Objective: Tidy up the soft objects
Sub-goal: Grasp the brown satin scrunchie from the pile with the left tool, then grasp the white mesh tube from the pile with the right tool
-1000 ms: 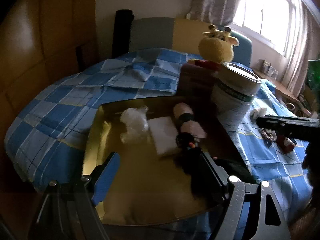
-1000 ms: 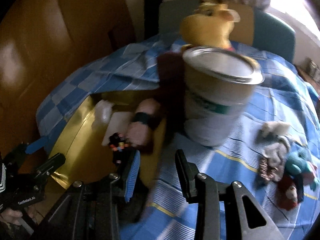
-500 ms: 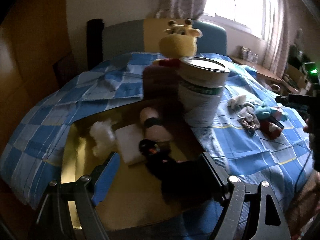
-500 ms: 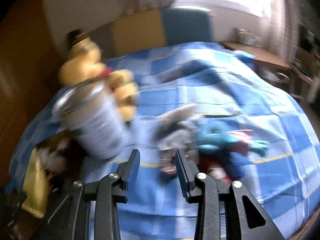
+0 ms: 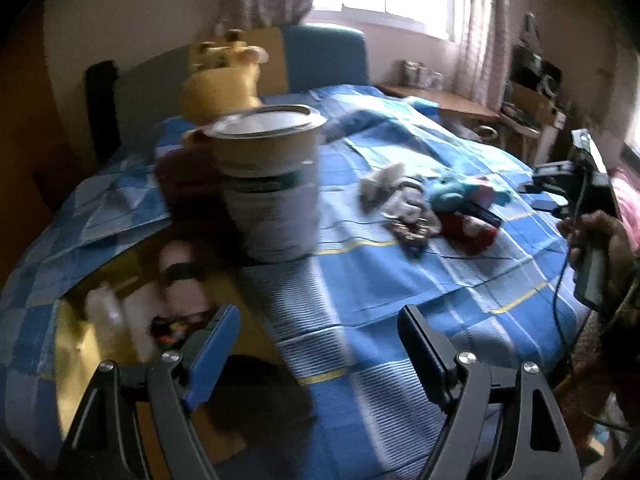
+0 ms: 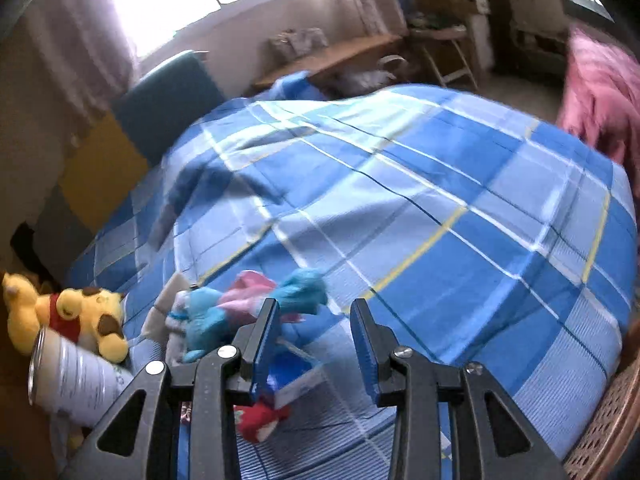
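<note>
A pile of small soft toys (image 5: 432,208) lies on the blue checked bedspread (image 5: 400,280): a grey one, a teal one (image 6: 208,316) and a red one (image 6: 260,420). My right gripper (image 6: 316,340) hovers just beside and above this pile, partly open with nothing between its fingers. My left gripper (image 5: 320,356) stands wide open and empty over the bedspread, right of the gold tray (image 5: 72,344). The tray holds white soft pieces and a pink roll with a black band (image 5: 180,276). A yellow plush (image 5: 220,80) sits behind a tall tin (image 5: 272,184).
A person's hand (image 5: 596,240) grips the right tool at the right edge of the left wrist view. A pink cloth (image 6: 600,96) hangs at the far right, a wicker seat (image 6: 608,420) sits by the bed corner, and a wooden desk (image 6: 332,56) stands under the window.
Both views swung right. My right gripper rolled and travelled from the tray and tin to the toy pile. My left gripper shifted right, off the tray. Neither gripper's opening changed.
</note>
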`<state>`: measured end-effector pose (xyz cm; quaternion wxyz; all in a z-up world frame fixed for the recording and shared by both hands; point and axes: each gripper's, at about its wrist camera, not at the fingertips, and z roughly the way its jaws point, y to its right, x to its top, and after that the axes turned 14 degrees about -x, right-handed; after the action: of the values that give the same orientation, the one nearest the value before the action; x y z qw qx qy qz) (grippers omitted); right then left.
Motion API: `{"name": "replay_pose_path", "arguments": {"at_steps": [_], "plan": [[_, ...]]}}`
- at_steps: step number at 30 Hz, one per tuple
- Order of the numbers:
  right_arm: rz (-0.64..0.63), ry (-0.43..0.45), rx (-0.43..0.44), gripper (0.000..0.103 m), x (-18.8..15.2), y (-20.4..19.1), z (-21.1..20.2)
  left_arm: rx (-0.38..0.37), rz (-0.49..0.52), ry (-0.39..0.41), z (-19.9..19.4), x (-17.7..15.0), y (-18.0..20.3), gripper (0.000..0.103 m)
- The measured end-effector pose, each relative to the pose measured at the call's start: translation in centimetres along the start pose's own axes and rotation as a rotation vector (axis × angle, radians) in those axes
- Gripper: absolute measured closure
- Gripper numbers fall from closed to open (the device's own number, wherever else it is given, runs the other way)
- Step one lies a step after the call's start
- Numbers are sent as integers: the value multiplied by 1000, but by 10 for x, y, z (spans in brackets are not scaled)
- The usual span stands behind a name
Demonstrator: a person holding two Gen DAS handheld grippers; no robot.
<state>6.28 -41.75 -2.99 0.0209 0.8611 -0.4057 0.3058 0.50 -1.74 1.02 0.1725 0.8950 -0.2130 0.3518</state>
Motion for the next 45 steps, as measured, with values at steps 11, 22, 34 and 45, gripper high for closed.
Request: {"name": "replay_pose_path", "arguments": {"at_steps": [11,22,34,45], "plan": [[47,-114,56,67,-8,5,16,-135,8,-107,59,14,40,25],[36,-138,115,67,-8,0,18,-176,-98,-177,139,50,45,35],[11,-143,176,67,-9,-7,17,-107,-98,-250,239,80,47,34],[-40,-135,196,67,-11,-17,15,-190,-123,-250,225,63,41,83]]}}
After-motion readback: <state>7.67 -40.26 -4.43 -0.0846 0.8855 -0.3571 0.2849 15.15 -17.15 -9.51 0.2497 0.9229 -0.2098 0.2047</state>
